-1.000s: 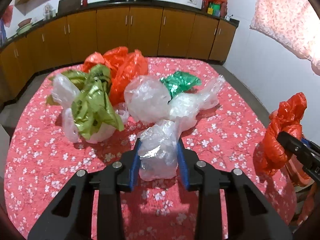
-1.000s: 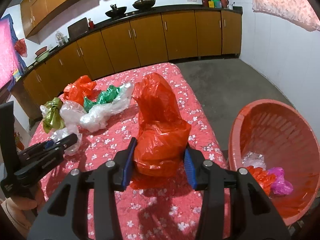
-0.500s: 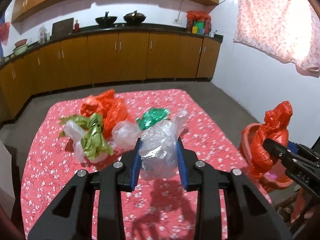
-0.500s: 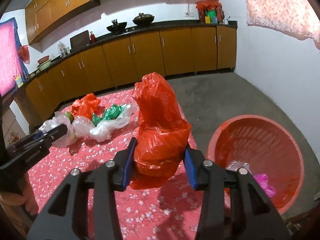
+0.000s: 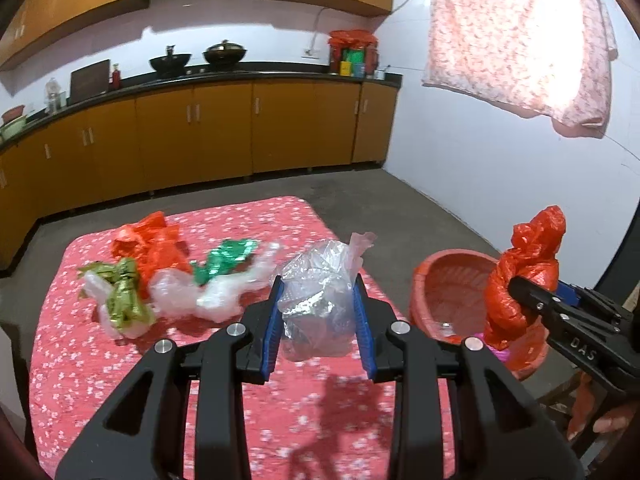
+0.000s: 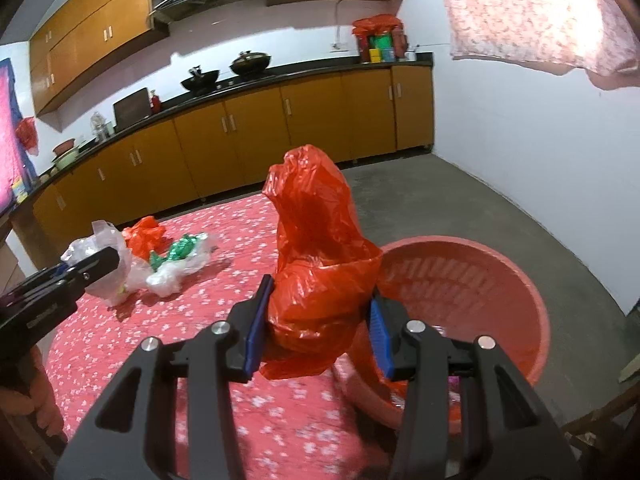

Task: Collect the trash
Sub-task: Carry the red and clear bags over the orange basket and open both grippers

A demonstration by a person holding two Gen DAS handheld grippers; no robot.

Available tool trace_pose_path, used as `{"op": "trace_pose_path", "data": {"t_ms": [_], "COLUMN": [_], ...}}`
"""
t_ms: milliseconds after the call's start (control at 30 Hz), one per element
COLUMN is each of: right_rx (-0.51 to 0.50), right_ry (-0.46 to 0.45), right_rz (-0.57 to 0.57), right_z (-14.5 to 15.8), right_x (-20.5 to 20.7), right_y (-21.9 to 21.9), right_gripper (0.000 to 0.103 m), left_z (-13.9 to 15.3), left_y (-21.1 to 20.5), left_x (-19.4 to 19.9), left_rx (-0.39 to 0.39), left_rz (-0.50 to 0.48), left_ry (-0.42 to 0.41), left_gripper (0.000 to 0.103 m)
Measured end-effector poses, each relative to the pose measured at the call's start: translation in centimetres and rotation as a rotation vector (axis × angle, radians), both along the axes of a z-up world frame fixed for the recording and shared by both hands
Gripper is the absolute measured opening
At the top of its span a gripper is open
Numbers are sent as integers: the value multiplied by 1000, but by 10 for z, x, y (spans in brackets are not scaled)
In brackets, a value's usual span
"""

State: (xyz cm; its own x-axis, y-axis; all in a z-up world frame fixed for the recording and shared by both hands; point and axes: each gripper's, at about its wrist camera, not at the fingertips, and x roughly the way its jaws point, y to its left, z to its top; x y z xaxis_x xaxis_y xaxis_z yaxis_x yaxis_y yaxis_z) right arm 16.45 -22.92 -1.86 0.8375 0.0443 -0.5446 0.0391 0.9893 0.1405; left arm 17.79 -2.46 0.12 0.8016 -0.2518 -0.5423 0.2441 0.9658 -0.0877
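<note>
My left gripper (image 5: 317, 320) is shut on a crumpled clear plastic bag (image 5: 320, 304), held high above the red flowered table (image 5: 160, 380). My right gripper (image 6: 317, 332) is shut on a crumpled red plastic bag (image 6: 320, 256), held above the near rim of the red basket (image 6: 500, 264); this bag also shows in the left wrist view (image 5: 524, 272). The basket (image 5: 444, 280) stands past the table's right edge and holds some trash. Several more bags lie on the table: red (image 5: 152, 244), green (image 5: 224, 258), gold-green (image 5: 124, 300) and clear (image 5: 208, 300).
Orange kitchen cabinets (image 5: 240, 136) with a dark counter run along the back wall. A grey floor (image 5: 380, 208) lies beyond the table. A pink cloth (image 5: 520, 36) hangs at the upper right. A wooden chair part (image 6: 592, 428) is near the basket.
Both grippers have lifted well above the table with their bags and moved right. The red bag now hangs by the basket rim.
</note>
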Motion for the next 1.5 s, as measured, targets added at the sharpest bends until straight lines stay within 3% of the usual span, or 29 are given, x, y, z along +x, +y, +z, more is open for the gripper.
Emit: {"op": "trace_pose_path", "data": {"t_ms": [367, 933, 1500], "right_rx": [-92, -91, 15], "right_ry": [-4, 33, 37], "right_rz": [-105, -185, -172], "right_z": [-3, -16, -31], "right_x": [-17, -9, 19], "right_y": [-50, -112, -153], "right_gripper": [43, 43, 47], "left_z": [-6, -28, -54], "left_y": [-52, -139, -186], "left_x": [-4, 3, 30], "left_rx": [7, 16, 42], "left_rz": [-96, -262, -331], "left_ry": [2, 44, 95], "left_gripper": [33, 33, 33]}}
